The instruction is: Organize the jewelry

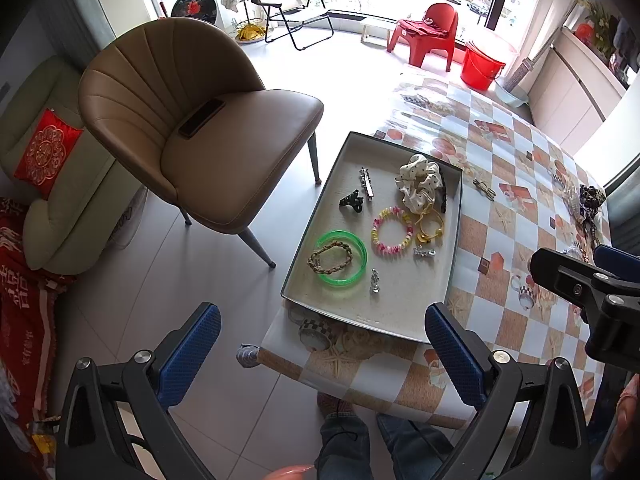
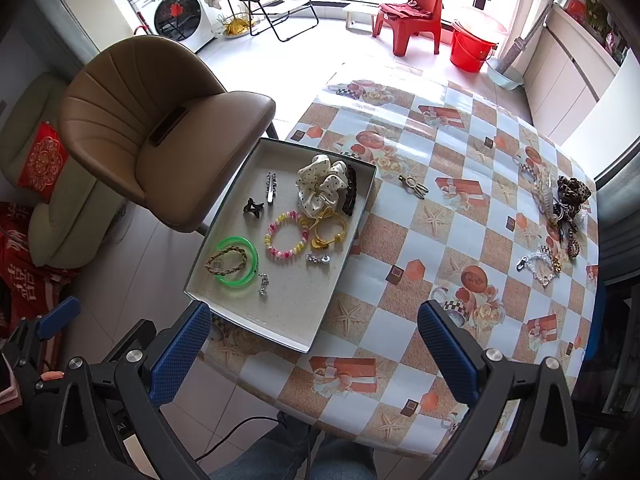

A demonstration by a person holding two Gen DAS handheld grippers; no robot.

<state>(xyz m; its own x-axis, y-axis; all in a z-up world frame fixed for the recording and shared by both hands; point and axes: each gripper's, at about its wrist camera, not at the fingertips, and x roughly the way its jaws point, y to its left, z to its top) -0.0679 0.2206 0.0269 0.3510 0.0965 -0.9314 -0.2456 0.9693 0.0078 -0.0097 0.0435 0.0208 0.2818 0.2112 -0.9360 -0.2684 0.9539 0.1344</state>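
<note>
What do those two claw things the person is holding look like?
Both look alike: the left gripper and right gripper each have black plastic arms with silver bolts, ending in two flat fingers padded in textured blue rubber. A thin black cable trails beneath the right one.

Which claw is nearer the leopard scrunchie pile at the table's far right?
Right. The right claw hangs open over the table's near edge, the leopard scrunchie pile ahead to its right. The left claw is open farther left, by the tray.

one tray (image 2: 362, 200), three bracelets (image 2: 287, 235), one scrunchie (image 2: 322, 188), two chairs (image 2: 160, 120)
</note>
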